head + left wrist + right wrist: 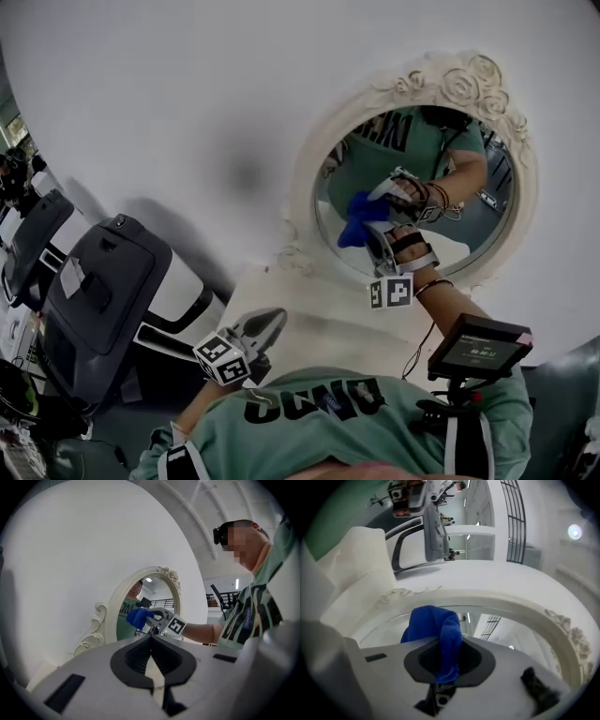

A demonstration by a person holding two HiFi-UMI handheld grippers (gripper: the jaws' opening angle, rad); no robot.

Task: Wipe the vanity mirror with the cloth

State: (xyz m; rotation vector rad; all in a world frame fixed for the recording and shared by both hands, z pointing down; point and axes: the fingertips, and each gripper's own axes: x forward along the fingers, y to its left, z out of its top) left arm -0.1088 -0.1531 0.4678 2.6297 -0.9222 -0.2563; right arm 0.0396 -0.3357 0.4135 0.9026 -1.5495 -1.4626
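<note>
We wear a mint-green short-sleeved T-shirt [319, 412] with dark block lettering across the chest and black shoulder straps [183, 461] edged in white. A small black screen on a black mount [480, 347] sits at our chest, and a thin dark bracelet [433, 285] circles our right wrist. Our pale grey left gripper [151, 640] and matching right gripper [446, 654] have black ribbed jaw pads. Each carries a white cube with black square markers [223, 358].
</note>
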